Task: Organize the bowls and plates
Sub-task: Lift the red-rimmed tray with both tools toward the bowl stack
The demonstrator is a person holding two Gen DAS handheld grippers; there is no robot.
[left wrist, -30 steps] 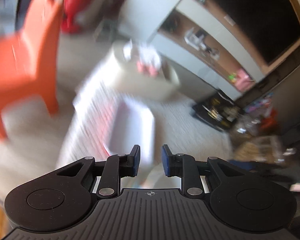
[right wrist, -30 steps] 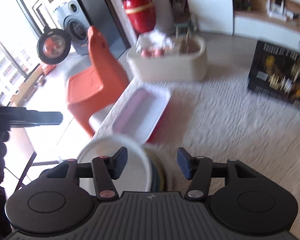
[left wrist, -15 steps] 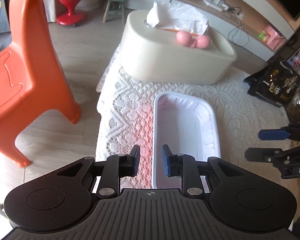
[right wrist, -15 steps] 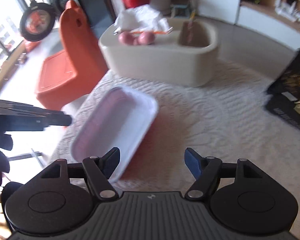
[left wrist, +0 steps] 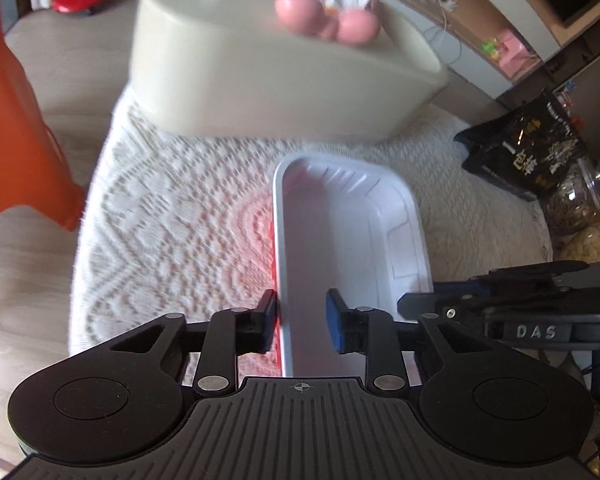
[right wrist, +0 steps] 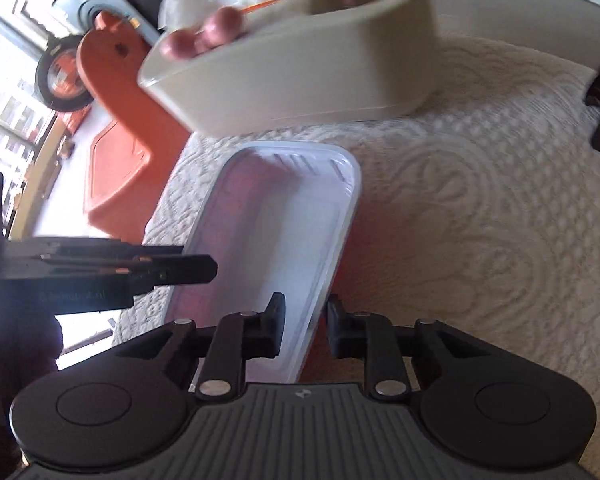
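White tray [left wrist: 352, 240] unlabelled; right gripper [left wrist: 416, 302] body reads "DAS".

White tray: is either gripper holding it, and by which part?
Both straddle the white tray: left gripper its left rim, right gripper its right rim. Firm contact cannot be told.

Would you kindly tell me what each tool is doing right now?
Left tool: open, straddling one rim of the white rectangular plastic tray.
Right tool: closed on that tray's opposite rim.
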